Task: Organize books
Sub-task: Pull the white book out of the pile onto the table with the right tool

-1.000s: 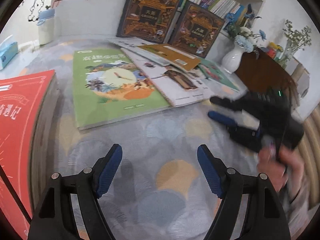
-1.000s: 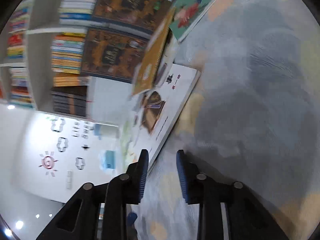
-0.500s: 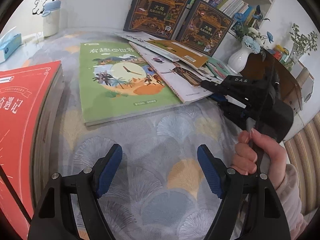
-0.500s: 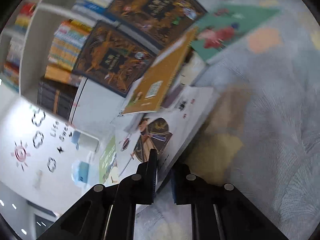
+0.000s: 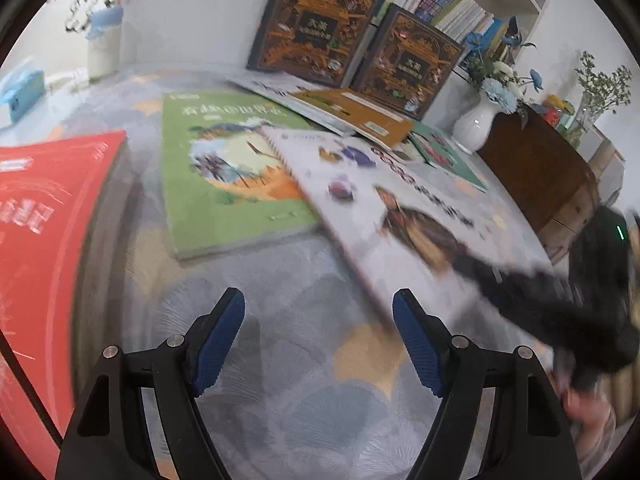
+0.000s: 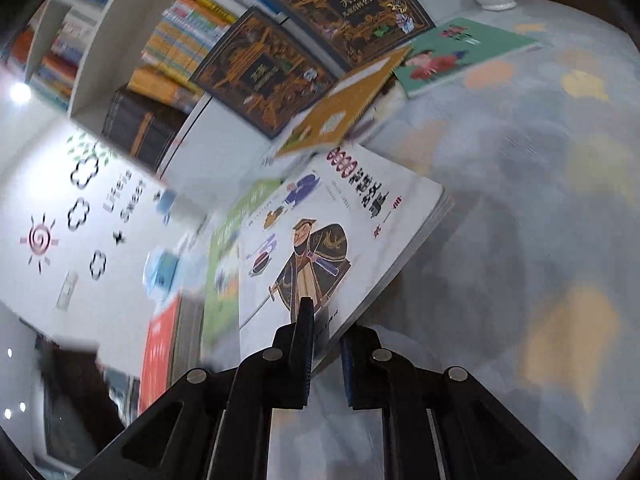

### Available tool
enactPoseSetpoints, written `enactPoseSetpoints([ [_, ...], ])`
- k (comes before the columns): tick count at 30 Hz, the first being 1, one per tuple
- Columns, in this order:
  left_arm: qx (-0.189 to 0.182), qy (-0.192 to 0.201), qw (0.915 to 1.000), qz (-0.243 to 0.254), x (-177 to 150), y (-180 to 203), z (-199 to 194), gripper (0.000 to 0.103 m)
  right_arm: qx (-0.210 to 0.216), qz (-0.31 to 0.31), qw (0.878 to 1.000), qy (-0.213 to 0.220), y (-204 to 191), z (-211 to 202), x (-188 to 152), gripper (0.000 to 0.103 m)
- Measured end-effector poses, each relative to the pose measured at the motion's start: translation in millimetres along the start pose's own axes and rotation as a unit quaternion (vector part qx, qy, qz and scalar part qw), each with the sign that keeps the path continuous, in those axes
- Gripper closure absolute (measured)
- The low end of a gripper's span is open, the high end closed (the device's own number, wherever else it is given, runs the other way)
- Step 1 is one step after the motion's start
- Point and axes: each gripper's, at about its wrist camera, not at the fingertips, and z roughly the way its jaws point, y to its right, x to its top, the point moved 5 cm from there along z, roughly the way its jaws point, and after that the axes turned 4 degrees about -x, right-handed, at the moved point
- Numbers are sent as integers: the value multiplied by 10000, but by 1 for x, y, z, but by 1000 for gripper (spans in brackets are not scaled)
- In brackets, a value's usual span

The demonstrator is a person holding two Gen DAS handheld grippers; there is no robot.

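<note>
Step in hand: picking one book off messy pile. Right claw (image 6: 324, 344) pinched near corner of big white paperback book with robed man on cover (image 6: 332, 240), lifted tilted above grey patterned carpet (image 6: 520, 200). Book's far edge at 12 o'clock overlapped flat green book with clock picture (image 5: 224, 176). Left claw (image 5: 320, 336) spread wide, holding nothing. Next, my guess: carry white book toward thick red book (image 5: 44, 216) at 9 o'clock, keeping grip tight since book sagged.

carpet (image 5: 304, 384): under all books | large book (image 5: 236, 184): flat, centre | thick book (image 5: 44, 216): left of it | lifted book (image 5: 400, 216): right, overlapping its edge, clamped at right gripper (image 6: 325, 350) | two upright books (image 5: 316, 24): behind, against shelf (image 5: 192, 28)
</note>
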Motion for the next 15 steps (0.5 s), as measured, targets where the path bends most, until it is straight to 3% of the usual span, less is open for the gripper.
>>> enactPoseSetpoints([
  [3,-167,-191,9997,41,-12,7,0,29,122,-214,9988,-427,2,-22,-32,91],
  [5,-155,-238,9994,172,-28,13,-9,30,203,-575,9934,-967,-3,-35,-62,86],
  [6,-138,-264,9993,227,-34,15,-13,29,90,-789,9892,-1230,-4,-39,-75,77],
  [8,-86,-387,9987,306,-46,18,-23,29,-198,-1333,9771,-1646,-7,-52,-97,72],
  [11,15,-538,9982,251,-55,20,-30,34,-510,-1958,9630,-1782,-10,-70,-101,60],
  [13,-180,-613,9978,184,-58,23,-31,36,-517,-2082,9614,-1721,-6,-76,-88,50],
  [15,-287,-698,9970,185,-60,28,-28,38,-657,-2051,9620,-1681,5,-76,-63,50],
])
